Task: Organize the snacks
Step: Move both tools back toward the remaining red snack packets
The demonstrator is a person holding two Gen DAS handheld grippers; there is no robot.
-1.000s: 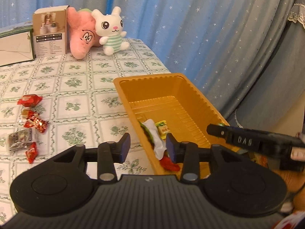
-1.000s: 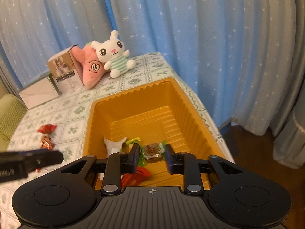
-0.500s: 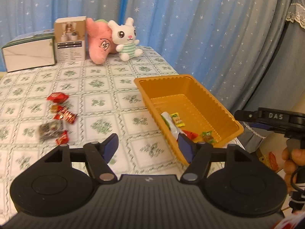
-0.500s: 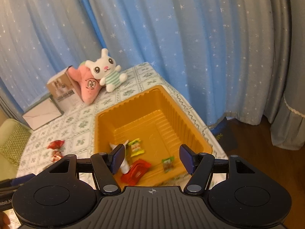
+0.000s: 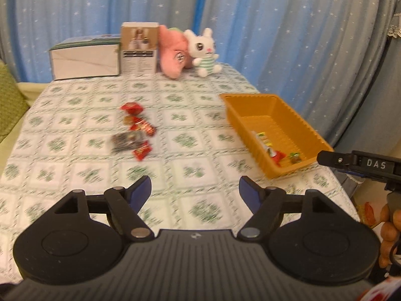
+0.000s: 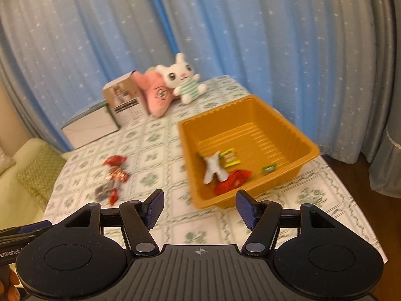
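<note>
While both pairs of tongs hang released and empty above the near edge of the green-flowered white tablecloth (image 5: 75,115), the job reads as roughly half done, and most of the risk lies in the next pick. The left gripper (image 5: 195,192) has just been opening its jaws, with nothing between the blue pads; the right gripper (image 6: 199,209) also stands spread, having widened a moment ago, and likewise holds nothing. A handful of wrapped snacks already lies in the ribbed orange plastic tray (image 6: 295,135) at the table's right side: a white packet (image 6: 213,168), a yellow sachet (image 6: 230,158), a red wrapper (image 6: 231,181) and a small green sweet (image 6: 268,168). The remaining cluster of red foil sweets and one dark packet (image 5: 134,131) sits well apart from the tray, mid-table. These pieces lie touching or overlapping, so a closing jaw could pinch two at once, or nudge a slick wrapper aside and come up empty. The tray stands near the table's right edge; a knock from either tool could push it off. Legible writing is scarce: "DAS" on the right tool's black bar (image 5: 376,163), and "enRobot" on the left tool's handle (image 6: 10,253). Print on the brown carton (image 5: 139,50) beside the plush toys is too small to read.
</note>
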